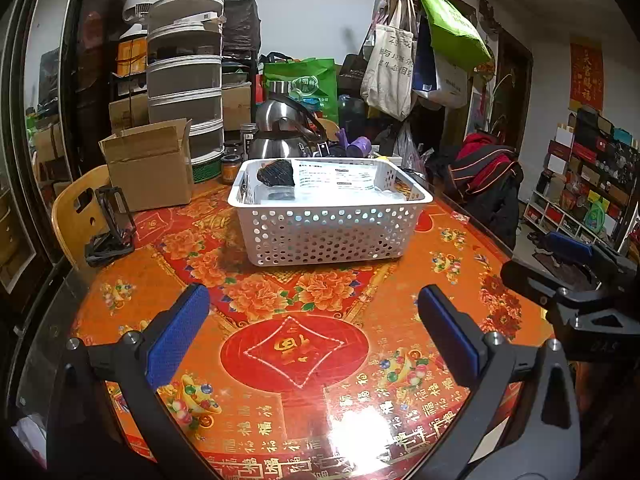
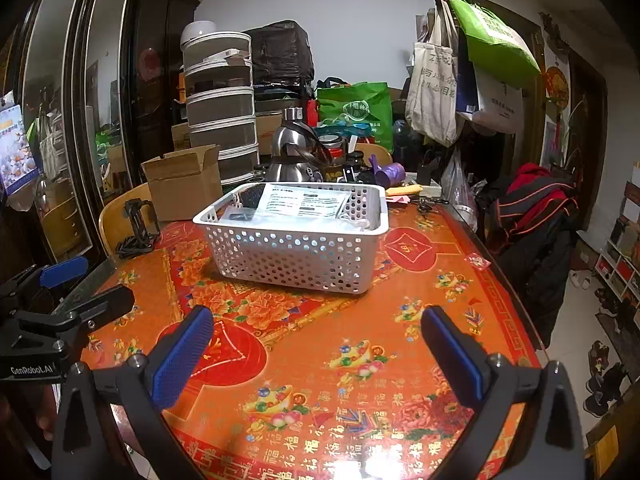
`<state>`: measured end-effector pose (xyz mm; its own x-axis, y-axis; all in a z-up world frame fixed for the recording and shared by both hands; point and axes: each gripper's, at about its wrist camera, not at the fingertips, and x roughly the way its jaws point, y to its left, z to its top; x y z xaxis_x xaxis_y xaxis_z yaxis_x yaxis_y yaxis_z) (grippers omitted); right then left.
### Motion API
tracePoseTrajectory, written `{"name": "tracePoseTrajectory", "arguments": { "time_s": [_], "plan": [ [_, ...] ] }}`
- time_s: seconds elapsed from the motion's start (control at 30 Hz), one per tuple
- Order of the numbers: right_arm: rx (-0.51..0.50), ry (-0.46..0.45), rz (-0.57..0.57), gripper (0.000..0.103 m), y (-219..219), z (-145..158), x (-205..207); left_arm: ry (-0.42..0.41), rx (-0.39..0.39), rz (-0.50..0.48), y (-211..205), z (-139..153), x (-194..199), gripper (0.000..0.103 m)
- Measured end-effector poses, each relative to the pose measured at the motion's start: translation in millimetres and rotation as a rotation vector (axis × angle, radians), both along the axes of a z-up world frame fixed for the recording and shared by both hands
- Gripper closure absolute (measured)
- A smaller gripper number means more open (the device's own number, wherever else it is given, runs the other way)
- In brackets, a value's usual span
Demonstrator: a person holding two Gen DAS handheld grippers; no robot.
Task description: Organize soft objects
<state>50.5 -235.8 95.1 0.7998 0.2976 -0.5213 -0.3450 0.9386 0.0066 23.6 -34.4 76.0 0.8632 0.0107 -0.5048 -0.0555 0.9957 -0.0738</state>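
A white perforated basket stands on the orange and red patterned table. In it lie a dark soft bundle, clear plastic packs and a printed white sheet. My left gripper hovers open above the table in front of the basket, with nothing between its blue pads. My right gripper is open too, empty, nearer the table's right side. Each gripper shows at the edge of the other's view: the right one, the left one.
An open cardboard box and a black folding stand sit at the table's left. A steel kettle, jars and purple items crowd the far edge. A coat-draped chair stands to the right.
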Motion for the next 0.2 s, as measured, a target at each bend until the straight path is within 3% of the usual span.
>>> {"name": "tracePoseTrajectory", "arguments": {
  "time_s": [0.2],
  "plan": [
    [0.002, 0.002, 0.003, 0.0, 0.2, -2.5, -1.2, -0.007, 0.008, 0.003, -1.3, 0.7, -2.3, 0.0]
  ]
}}
